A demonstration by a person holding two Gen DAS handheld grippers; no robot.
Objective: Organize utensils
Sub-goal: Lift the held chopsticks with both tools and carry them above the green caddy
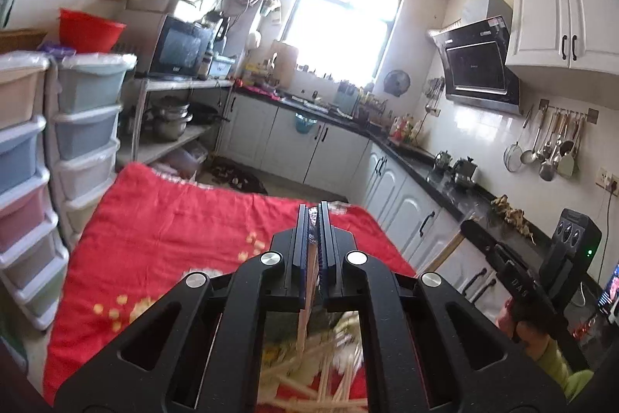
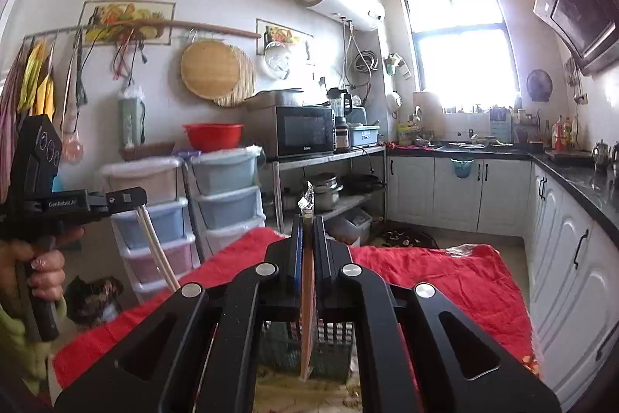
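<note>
Both claws clamped tight: left claw [image 1: 314, 219] on wrapped chopsticks [image 1: 305, 320], right claw [image 2: 307, 231] on another pair [image 2: 307, 297]. Long axes hang down; green basket [image 2: 332, 355] sits directly below right claw, nearer arm.

Pale wooden chopsticks [image 2: 308, 304], red cloth [image 2: 456, 281]

I am seeing drawer towers [image 2: 228, 196] standing left of the cloth-covered desk [image 2: 445, 273], cabinets [image 2: 561, 258] running along its right, loose chopsticks [image 1: 332, 378] lying on it.
</note>
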